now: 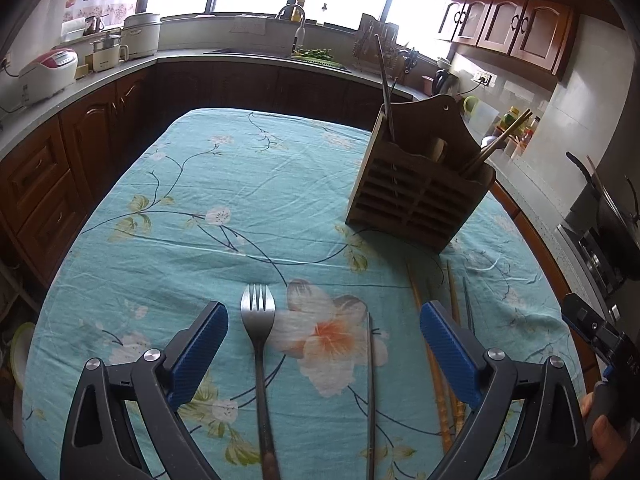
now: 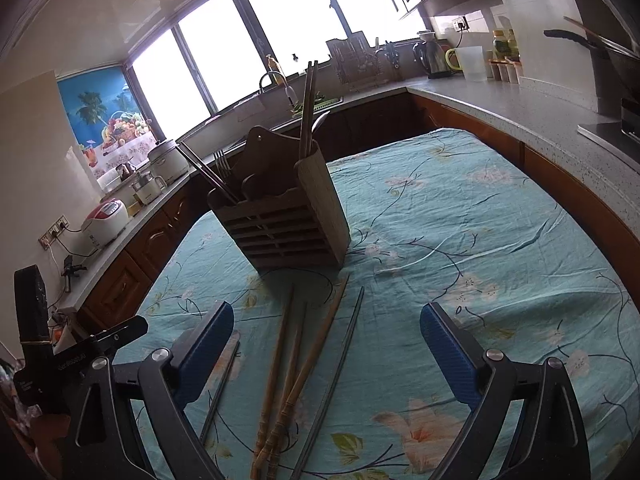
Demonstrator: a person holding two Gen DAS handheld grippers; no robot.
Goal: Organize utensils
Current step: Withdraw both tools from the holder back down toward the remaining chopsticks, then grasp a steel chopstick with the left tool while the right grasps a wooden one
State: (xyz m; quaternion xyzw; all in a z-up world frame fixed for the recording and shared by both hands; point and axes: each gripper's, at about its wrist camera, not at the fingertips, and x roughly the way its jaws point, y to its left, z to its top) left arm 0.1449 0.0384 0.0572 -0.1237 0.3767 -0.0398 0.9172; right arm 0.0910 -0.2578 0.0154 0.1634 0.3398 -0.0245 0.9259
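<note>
Utensils lie loose on the floral teal-clothed table (image 1: 200, 200): a steel fork (image 1: 259, 336) between the wide-open, empty left tongs (image 1: 324, 344), then wooden chopsticks (image 2: 304, 364) and a thin metal chopstick (image 2: 340, 356) between the equally open, empty right tongs (image 2: 326, 344). Beyond stands the slatted brown wooden holder (image 2: 288, 232), partly filled, likely their destination.

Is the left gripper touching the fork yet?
Apart. In the left wrist view the fork lies between the open left gripper's fingers, with tablecloth showing on both sides.

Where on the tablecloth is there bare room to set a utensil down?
Free: left of the wooden holder toward the counter-side edge, and right of the holder in the right wrist view. Crowded: the near strip, with the fork, metal chopstick and wooden chopsticks.
</note>
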